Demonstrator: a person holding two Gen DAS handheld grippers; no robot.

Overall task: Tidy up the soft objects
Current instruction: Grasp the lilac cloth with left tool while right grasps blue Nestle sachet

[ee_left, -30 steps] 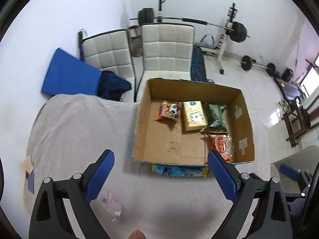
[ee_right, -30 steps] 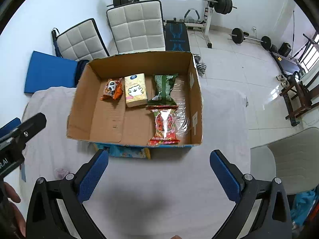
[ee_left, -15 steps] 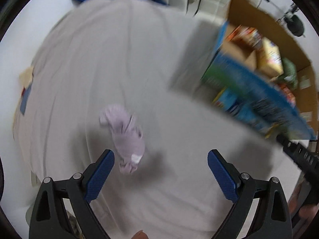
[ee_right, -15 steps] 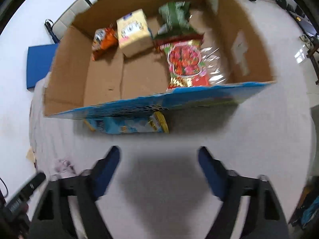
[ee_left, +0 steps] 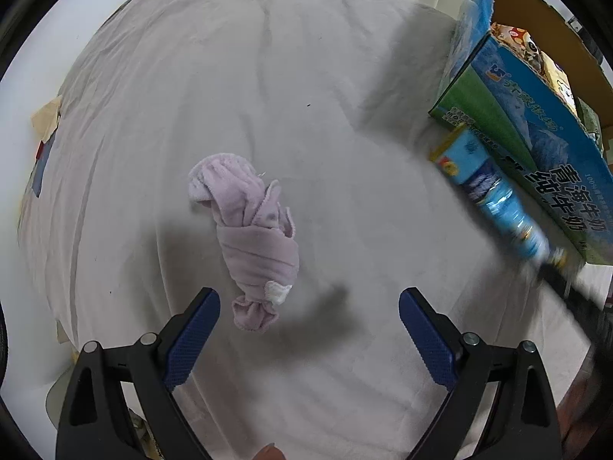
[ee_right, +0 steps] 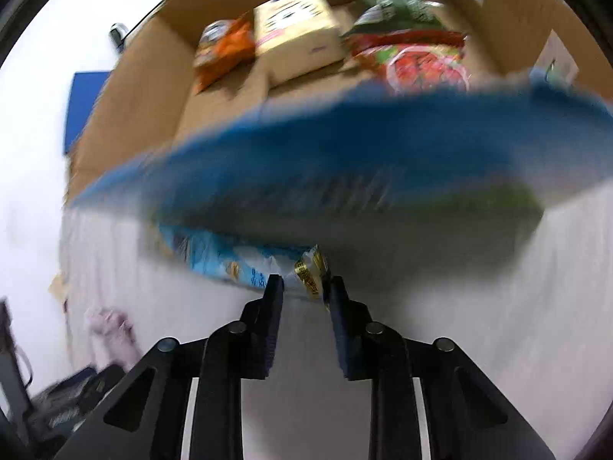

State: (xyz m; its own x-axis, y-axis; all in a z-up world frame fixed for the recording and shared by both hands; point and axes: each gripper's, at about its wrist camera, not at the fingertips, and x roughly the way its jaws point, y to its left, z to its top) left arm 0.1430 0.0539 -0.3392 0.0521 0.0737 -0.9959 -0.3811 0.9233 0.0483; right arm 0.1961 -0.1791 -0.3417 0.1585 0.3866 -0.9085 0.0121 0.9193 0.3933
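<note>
A rolled pale pink cloth (ee_left: 253, 241) lies on the grey-white sheet (ee_left: 230, 76), just ahead of my left gripper (ee_left: 306, 329), which is open and empty above it. My right gripper (ee_right: 304, 287) has its fingers narrowed around the yellow end of a light blue snack packet (ee_right: 245, 260) that lies against the front wall of the cardboard box (ee_right: 337, 161). Contact with the packet is blurred. The packet also shows in the left wrist view (ee_left: 486, 184). The pink cloth shows small at the lower left of the right wrist view (ee_right: 111, 326).
The box (ee_left: 528, 122) holds an orange snack bag (ee_right: 222, 50), a yellow tissue pack (ee_right: 299, 27), a green bag (ee_right: 390, 0) and a red packet (ee_right: 421, 65). A blue mat (ee_right: 84, 107) lies behind the box's left side.
My left gripper swung down and left over the pink cloth. My right gripper dropped toward the blue packet and its fingers narrowed from wide open.
</note>
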